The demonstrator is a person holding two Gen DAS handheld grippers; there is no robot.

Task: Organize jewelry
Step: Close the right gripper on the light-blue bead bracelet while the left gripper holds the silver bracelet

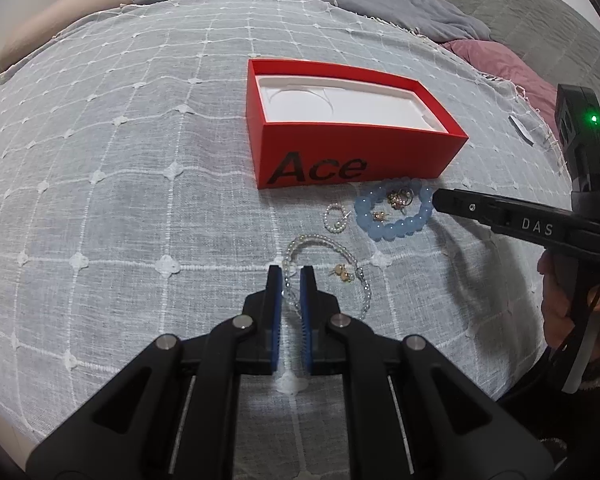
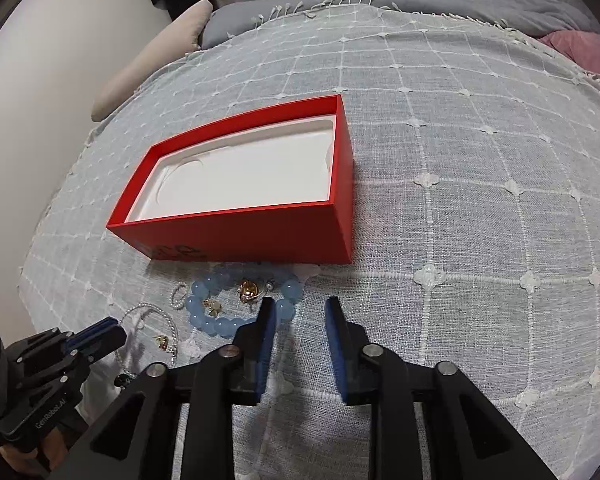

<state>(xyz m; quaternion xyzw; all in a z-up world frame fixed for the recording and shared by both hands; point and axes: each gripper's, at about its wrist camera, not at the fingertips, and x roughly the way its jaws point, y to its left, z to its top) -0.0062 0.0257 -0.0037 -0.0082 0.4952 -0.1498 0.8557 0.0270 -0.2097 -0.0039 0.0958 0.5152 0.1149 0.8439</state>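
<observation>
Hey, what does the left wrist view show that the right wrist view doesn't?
Only the left wrist view shows the full "Ace" lettering on the red box and the left hand-held gripper closed on the clear bead bracelet. Only the right wrist view shows the right hand-held gripper open, nothing between its pads. Both show the red box, empty, and the blue bracelet beside it.

Soft, even indoor light; faint shadows under each claw; sharp centre, heavy fisheye bending and dark corners.
</observation>
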